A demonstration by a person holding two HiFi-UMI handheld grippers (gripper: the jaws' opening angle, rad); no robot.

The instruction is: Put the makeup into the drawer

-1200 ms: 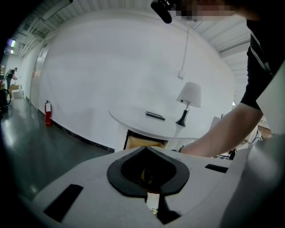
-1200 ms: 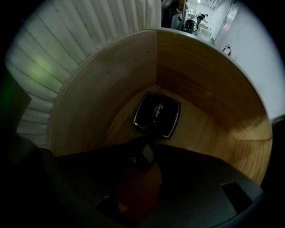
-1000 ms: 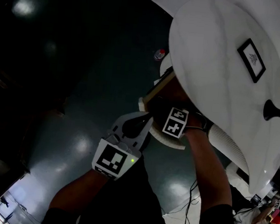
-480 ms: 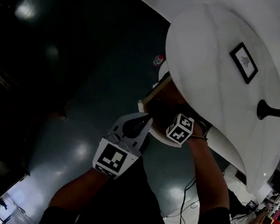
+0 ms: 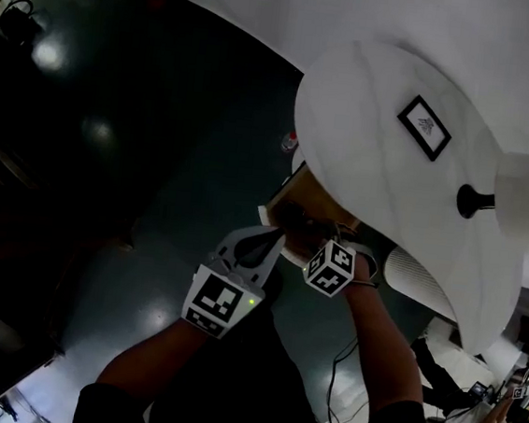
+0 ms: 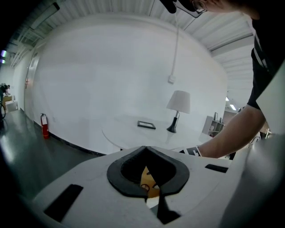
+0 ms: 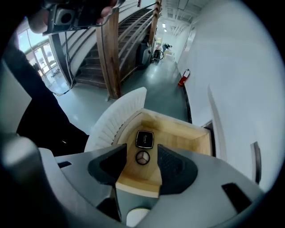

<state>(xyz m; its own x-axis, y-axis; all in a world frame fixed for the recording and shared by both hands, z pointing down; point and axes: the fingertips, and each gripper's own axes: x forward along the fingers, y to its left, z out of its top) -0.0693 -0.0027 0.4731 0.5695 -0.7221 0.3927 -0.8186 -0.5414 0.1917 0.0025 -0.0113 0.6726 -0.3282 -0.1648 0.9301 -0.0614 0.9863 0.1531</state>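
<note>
The wooden drawer (image 7: pixel 178 133) stands pulled out from under the round white table (image 5: pixel 373 161). On its floor lie a black square compact (image 7: pixel 144 139) and a small round makeup piece (image 7: pixel 142 157). My right gripper (image 7: pixel 142 151) hovers above them, pointing steeply down, open, with nothing between its pads. In the head view the drawer (image 5: pixel 315 200) is dim, and the right gripper's marker cube (image 5: pixel 331 266) sits at its front. My left gripper (image 5: pixel 273 242) is beside it, at the drawer's near corner. Its fingertips meet, so the left gripper (image 6: pixel 145 149) is shut and empty.
A picture frame (image 5: pixel 424 127) and a lamp (image 5: pixel 516 190) stand on the table. A white ribbed form (image 7: pixel 111 120) flanks the drawer. A fire extinguisher (image 6: pixel 44 126) stands by the wall. Stairs (image 7: pixel 111 44) and dark glossy floor (image 5: pixel 140 146) lie around.
My right gripper has lifted back out of the drawer toward me and rolled. The left gripper rose slightly. The table has shifted down and left in the head view.
</note>
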